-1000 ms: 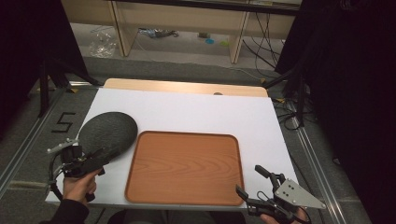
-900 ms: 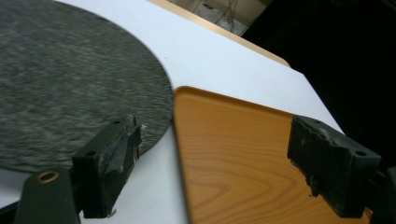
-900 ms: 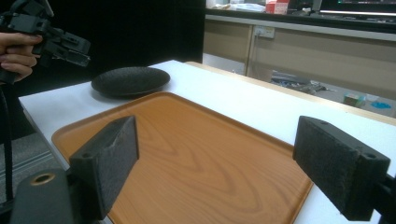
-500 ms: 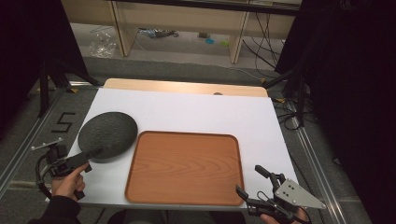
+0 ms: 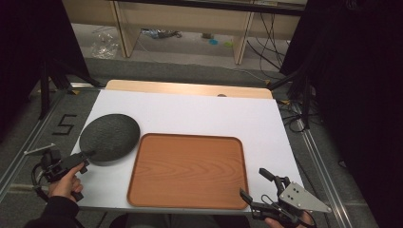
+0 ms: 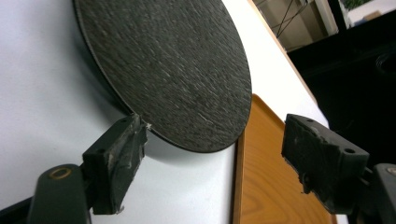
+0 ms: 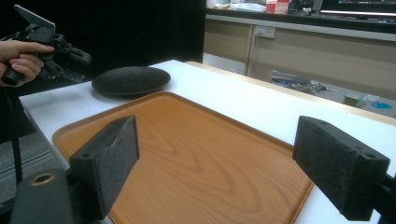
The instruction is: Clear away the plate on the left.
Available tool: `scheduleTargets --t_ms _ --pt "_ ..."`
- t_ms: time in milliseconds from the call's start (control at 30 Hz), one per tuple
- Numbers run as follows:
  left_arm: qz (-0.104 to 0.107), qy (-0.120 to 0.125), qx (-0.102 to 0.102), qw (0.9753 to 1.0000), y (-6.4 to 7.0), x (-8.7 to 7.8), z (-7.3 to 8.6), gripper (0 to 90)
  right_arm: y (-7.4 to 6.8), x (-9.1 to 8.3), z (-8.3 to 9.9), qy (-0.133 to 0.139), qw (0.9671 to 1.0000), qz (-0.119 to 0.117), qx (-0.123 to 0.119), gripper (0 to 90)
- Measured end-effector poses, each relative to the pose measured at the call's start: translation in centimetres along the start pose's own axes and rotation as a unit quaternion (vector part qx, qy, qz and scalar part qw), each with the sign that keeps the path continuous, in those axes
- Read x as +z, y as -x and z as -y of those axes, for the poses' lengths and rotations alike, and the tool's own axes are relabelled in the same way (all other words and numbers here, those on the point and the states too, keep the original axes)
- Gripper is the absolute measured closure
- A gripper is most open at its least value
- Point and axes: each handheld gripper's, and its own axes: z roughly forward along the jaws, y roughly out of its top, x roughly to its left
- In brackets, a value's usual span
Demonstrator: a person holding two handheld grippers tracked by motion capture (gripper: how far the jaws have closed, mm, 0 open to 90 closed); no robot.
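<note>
Lying flat on the white table (image 5: pixel 199 111), the dark slate plate (image 5: pixel 110 137) sits directly ahead of the left gripper (image 5: pixel 84 160), its near rim touching one of the spread-open jaws and its far edge just beside the wooden tray (image 5: pixel 189 170). The right gripper (image 5: pixel 261 186), also open, hovers well apart at the tray's opposite corner, so the left is nearer.

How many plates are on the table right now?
1. The dark round plate lies on the white table, left of the wooden tray, just ahead of the left gripper, whose jaws stand open.
</note>
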Motion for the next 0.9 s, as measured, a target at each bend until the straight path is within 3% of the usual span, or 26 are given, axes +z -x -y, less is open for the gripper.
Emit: scheduleTargets --t_ms 133,533,900 --pt "-0.008 0.002 -0.005 1.0000 -0.2 0.2 -0.3 21.2 0.0 0.1 0.0 0.007 1.0000 0.002 0.000 15.4" --pt "-0.013 -0.005 -0.048 0.9987 -1.4 1.4 -1.0 21.9 0.0 0.0 0.0 0.005 1.0000 0.007 -0.002 15.5" --pt "-0.010 -0.017 -0.064 0.9977 -1.9 2.4 -1.1 22.3 -0.1 0.0 0.0 0.004 1.0000 0.006 -0.003 15.6"
